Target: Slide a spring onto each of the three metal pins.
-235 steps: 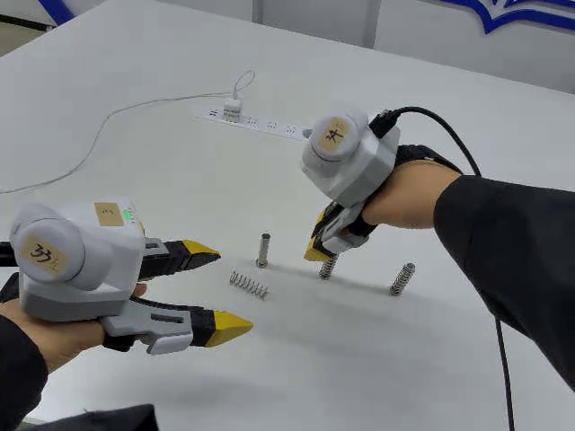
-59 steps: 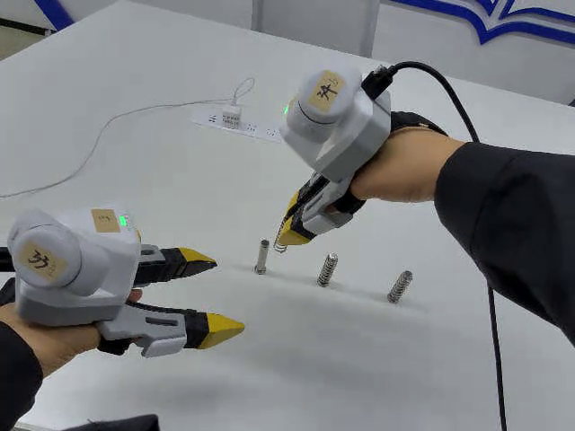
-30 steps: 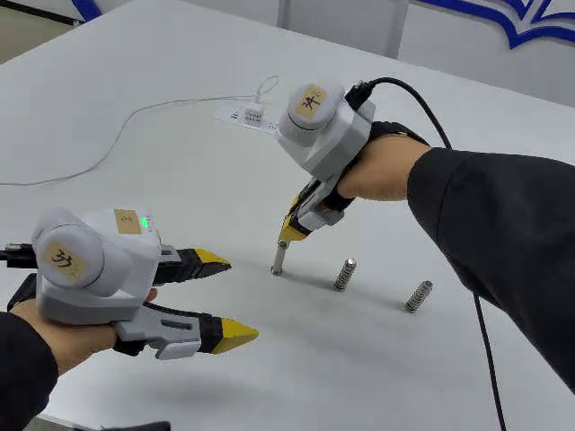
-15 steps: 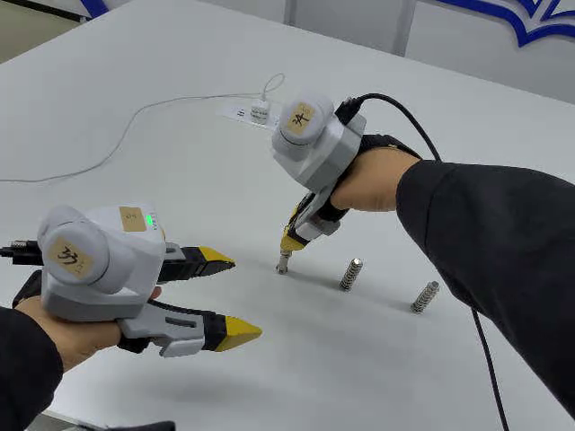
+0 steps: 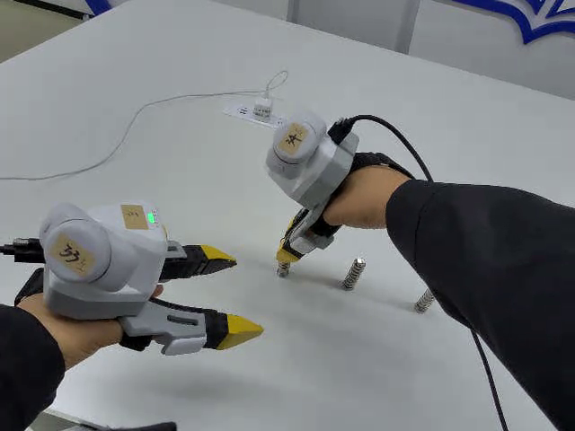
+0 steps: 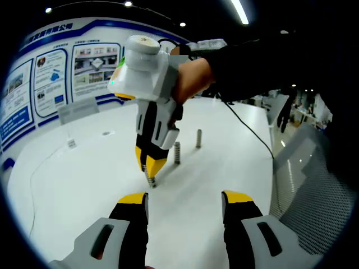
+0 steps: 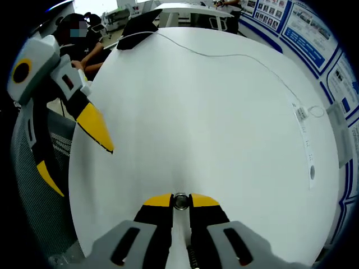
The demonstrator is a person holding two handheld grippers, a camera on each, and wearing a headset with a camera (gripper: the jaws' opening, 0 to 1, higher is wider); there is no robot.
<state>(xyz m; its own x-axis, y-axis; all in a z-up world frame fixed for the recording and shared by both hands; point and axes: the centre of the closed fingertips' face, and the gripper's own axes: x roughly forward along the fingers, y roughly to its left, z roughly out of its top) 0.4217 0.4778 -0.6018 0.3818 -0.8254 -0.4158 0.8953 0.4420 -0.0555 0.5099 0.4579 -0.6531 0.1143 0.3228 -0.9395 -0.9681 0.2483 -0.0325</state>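
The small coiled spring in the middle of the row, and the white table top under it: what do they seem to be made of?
Small coiled spring: probably bare steel wire, as it is grey with bright glints along its coils. White table top: smooth with a low sheen, perhaps laminate or painted board. It shows soft shadows and no grain.

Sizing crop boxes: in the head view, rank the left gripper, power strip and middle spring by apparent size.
1. left gripper, largest, partly from nearness to the camera
2. power strip
3. middle spring, smallest
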